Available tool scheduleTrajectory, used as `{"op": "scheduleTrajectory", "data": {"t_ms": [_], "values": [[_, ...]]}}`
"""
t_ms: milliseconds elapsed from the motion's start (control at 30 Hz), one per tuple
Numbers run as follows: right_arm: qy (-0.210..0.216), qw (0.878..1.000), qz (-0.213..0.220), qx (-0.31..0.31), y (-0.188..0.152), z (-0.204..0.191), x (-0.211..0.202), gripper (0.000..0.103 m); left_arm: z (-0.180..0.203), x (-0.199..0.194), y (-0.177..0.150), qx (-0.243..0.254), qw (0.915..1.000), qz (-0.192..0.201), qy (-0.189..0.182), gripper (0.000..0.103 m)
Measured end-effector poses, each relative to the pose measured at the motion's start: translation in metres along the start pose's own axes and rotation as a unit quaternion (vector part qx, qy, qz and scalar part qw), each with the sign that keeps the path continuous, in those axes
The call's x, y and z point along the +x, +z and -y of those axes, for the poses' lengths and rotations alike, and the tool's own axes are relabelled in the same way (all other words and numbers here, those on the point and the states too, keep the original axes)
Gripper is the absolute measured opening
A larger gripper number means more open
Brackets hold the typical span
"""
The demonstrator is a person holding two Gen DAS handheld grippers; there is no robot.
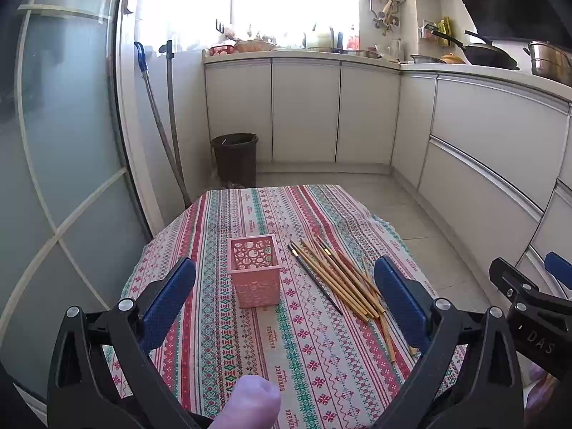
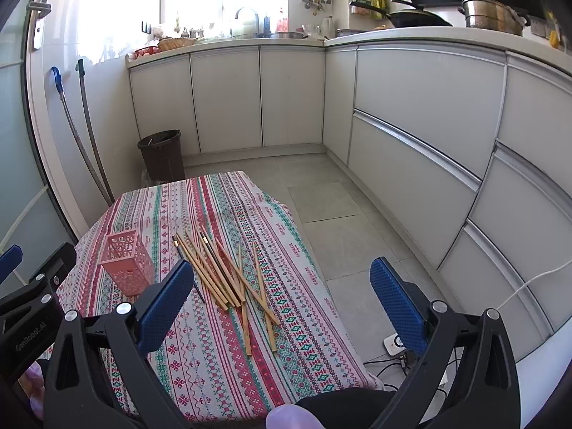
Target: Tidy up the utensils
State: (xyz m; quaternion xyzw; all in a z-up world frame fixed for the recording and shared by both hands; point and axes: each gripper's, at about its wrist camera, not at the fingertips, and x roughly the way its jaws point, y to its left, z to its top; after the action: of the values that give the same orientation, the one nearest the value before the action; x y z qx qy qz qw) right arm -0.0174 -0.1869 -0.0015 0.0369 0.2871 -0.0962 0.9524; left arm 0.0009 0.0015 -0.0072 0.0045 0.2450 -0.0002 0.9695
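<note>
A pink perforated square holder stands upright and empty on the patterned tablecloth. A loose pile of wooden chopsticks, with a dark one among them, lies just right of it. My left gripper is open and empty, held above the near part of the table, with the holder between its blue fingers. In the right wrist view the holder is at the left and the chopsticks are ahead. My right gripper is open and empty over the table's right edge.
The small table stands in a kitchen. A dark waste bin and two leaning handles are beyond it. White cabinets run along the back and right. A power strip with cables lies on the floor at the right.
</note>
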Motion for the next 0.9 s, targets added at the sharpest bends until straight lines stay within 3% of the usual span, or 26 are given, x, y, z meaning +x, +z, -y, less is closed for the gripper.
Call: {"op": "scheduleTrajectory", "data": {"t_ms": [900], "values": [[-0.001, 1.000, -0.005, 0.000, -0.0016, -0.0015, 0.0030, 0.096, -0.0008, 0.0057, -0.0002, -0.005, 1.0000, -0.007, 0.003, 0.096]]}}
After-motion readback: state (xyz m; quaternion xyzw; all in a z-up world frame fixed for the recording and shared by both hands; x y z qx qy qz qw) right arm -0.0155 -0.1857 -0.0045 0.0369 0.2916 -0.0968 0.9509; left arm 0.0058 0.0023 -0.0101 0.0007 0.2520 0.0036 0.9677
